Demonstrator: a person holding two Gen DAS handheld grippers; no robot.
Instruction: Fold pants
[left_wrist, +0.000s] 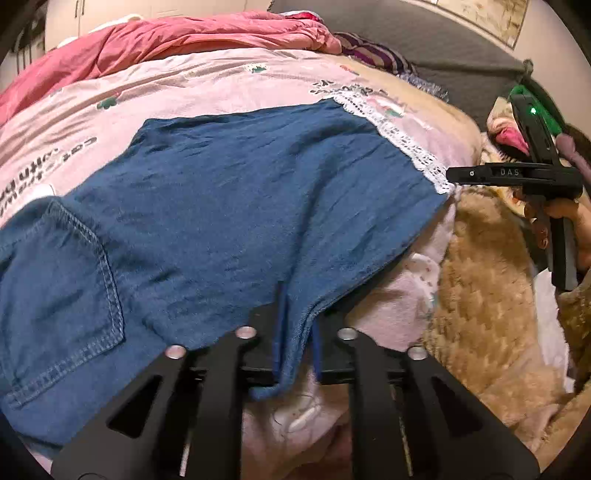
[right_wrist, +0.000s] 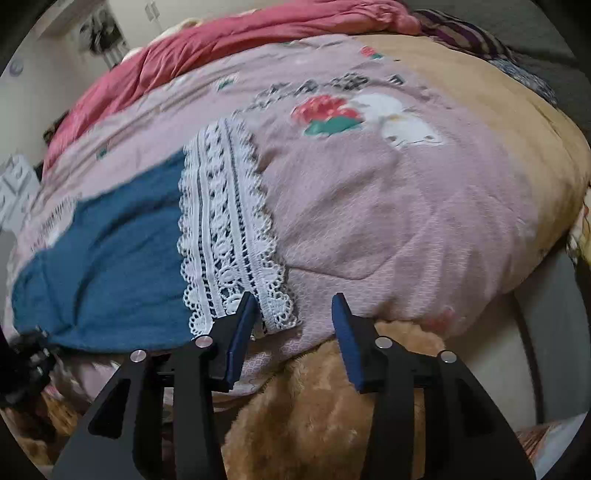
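Note:
Blue denim pants (left_wrist: 229, 192) with a white lace hem (left_wrist: 399, 140) lie flat on a pink printed quilt (left_wrist: 221, 81). My left gripper (left_wrist: 297, 332) is shut on the near edge of the pants, with a fold of denim pinched between its blue pads. My right gripper (right_wrist: 293, 317) is open and empty, its left finger just at the near corner of the lace hem (right_wrist: 229, 229). The pants (right_wrist: 107, 266) stretch away to the left in the right wrist view. The right gripper also shows in the left wrist view (left_wrist: 454, 173), at the lace hem's near corner.
A red blanket (left_wrist: 184, 33) is bunched at the far side of the bed. A tan fluffy blanket (left_wrist: 487, 277) hangs over the near right edge. A grey headboard (left_wrist: 443, 40) stands at the far right.

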